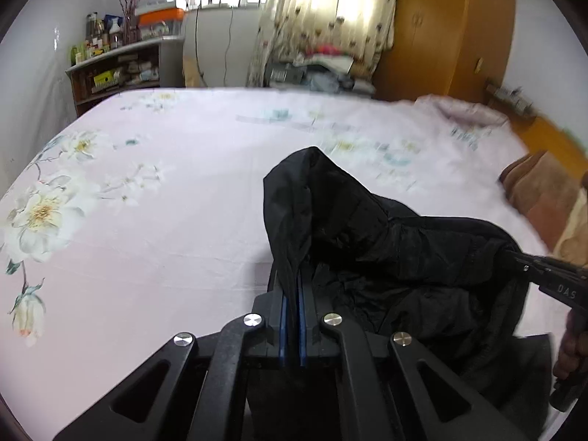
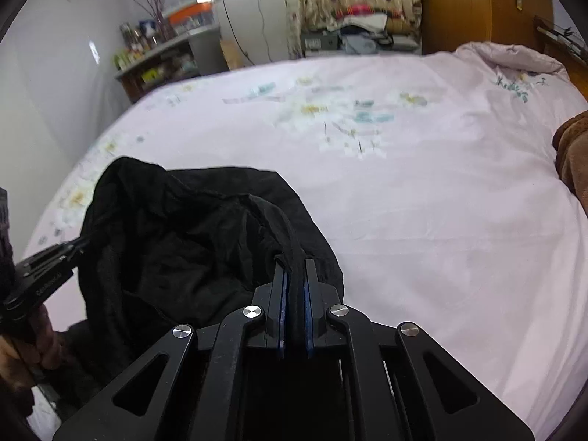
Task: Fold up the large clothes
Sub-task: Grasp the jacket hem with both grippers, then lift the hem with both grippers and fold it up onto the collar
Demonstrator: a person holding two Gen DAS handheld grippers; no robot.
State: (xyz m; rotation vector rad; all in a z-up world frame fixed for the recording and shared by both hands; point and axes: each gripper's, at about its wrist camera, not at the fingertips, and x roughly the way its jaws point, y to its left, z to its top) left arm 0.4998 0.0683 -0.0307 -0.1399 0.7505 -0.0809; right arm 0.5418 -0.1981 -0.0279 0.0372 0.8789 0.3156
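A black garment (image 1: 386, 242) hangs bunched between my two grippers above the bed. My left gripper (image 1: 293, 275) is shut on a fold of its left edge. In the right wrist view the same garment (image 2: 183, 242) sags to the left, and my right gripper (image 2: 294, 268) is shut on a fold of its right edge. The right gripper also shows at the right edge of the left wrist view (image 1: 514, 257), pinching the cloth. The left gripper shows at the left of the right wrist view (image 2: 79, 244), pinching the other edge.
The bed (image 1: 165, 228) has a pale pink floral sheet. A brown blanket (image 1: 544, 198) lies at its right edge and a bunched pink quilt (image 2: 507, 62) at the far right corner. A cluttered shelf (image 1: 117, 70), curtains and a wooden wardrobe (image 1: 452, 25) stand beyond the bed.
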